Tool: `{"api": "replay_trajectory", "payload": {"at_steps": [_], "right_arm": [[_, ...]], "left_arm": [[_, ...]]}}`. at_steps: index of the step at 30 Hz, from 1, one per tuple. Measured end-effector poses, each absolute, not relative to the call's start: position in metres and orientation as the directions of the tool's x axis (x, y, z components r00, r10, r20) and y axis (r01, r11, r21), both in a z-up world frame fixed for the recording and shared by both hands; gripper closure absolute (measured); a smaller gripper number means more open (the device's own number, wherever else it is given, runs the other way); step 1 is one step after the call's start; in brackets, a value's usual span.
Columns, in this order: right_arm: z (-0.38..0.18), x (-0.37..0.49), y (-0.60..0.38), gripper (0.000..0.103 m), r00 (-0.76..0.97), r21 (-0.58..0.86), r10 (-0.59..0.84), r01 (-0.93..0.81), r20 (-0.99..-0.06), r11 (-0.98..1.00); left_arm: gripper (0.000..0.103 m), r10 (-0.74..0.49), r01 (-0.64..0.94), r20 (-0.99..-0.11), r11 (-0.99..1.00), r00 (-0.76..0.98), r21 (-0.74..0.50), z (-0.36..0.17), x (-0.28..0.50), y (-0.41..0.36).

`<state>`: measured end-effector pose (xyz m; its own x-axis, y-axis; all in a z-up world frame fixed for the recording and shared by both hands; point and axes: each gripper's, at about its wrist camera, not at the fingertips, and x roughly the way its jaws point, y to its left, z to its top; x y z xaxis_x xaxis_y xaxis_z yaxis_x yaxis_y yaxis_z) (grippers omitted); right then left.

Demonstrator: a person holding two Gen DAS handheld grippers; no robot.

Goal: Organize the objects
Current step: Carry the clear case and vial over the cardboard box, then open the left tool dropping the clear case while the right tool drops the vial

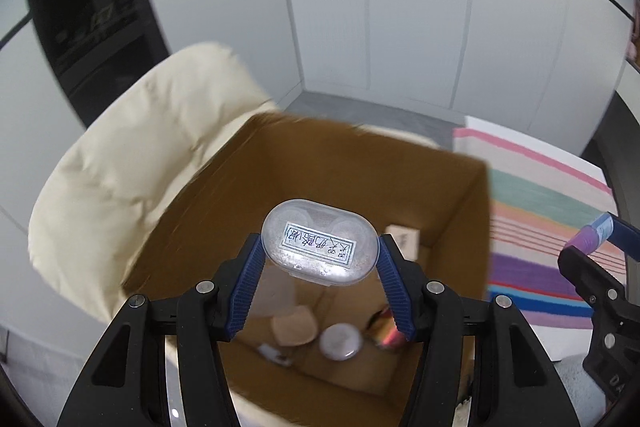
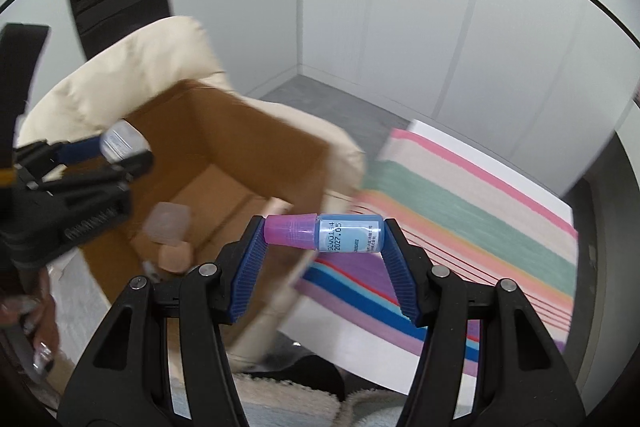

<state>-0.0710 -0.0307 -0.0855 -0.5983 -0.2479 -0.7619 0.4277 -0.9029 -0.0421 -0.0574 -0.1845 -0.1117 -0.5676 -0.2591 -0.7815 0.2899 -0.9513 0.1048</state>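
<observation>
My left gripper (image 1: pixel 320 251) is shut on a clear oval plastic case (image 1: pixel 320 245) with a handwritten label, held above an open cardboard box (image 1: pixel 452 195). Inside the box lie a white round lid (image 1: pixel 341 342), a beige piece (image 1: pixel 293 329), an iridescent item (image 1: pixel 386 327) and a small carton (image 1: pixel 404 239). My right gripper (image 2: pixel 324 231) is shut on a small blue bottle (image 2: pixel 348 231) with a pink cap, gripped end to end, over the box's right rim (image 2: pixel 320 179) and the striped cloth (image 2: pixel 460 211). The left gripper (image 2: pixel 120 151) with its case shows at left in the right wrist view.
The box rests on a cream cushioned chair (image 1: pixel 132 155). A striped cloth (image 1: pixel 540 203) on a white surface lies to the right. A dark cabinet (image 1: pixel 88 23) stands at the back left against white walls. A person's hand (image 2: pixel 36 327) appears at the lower left.
</observation>
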Motion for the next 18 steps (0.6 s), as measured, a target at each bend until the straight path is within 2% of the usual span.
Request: {"api": "replay_trajectory", "payload": {"at_steps": [10,11,12,13,14,15,18], "right_arm": [[-0.108,-0.061,-0.119,0.043,-0.525,-0.026,-0.311,0.538,-0.792,-0.842],[-0.11,-0.06,-0.124,0.038,-0.521,-0.024,-0.314,0.543,-0.794,-0.84],[-0.112,-0.061,-0.126,0.018,-0.517,-0.026,-0.31,0.543,-0.798,-0.839],[-0.114,-0.062,-0.127,0.008,-0.519,-0.035,-0.296,0.536,-0.802,-0.843],[-0.114,-0.062,-0.127,0.0,-0.53,-0.047,-0.286,0.527,-0.798,-0.848],[-0.114,-0.06,-0.126,0.0,-0.552,-0.056,-0.284,0.519,-0.784,-0.853],[-0.112,-0.062,-0.124,0.0,-0.554,-0.059,-0.274,0.508,-0.786,-0.86]], "left_arm": [[0.044,-0.315,0.391,-0.802,-0.913,-0.507,0.112,-0.127,-0.045,-0.237],[0.043,-0.307,0.396,-0.808,-0.913,-0.504,0.1,-0.127,-0.046,-0.239],[0.036,-0.284,0.392,-0.818,-0.917,-0.5,0.079,-0.128,-0.049,-0.241],[0.025,-0.257,0.381,-0.829,-0.923,-0.496,0.058,-0.129,-0.051,-0.243],[0.018,-0.233,0.37,-0.84,-0.928,-0.49,0.042,-0.131,-0.054,-0.244],[0.007,-0.214,0.359,-0.847,-0.933,-0.487,0.029,-0.132,-0.055,-0.243],[0.005,-0.197,0.326,-0.841,-0.945,-0.504,0.027,-0.13,-0.057,-0.236]]}}
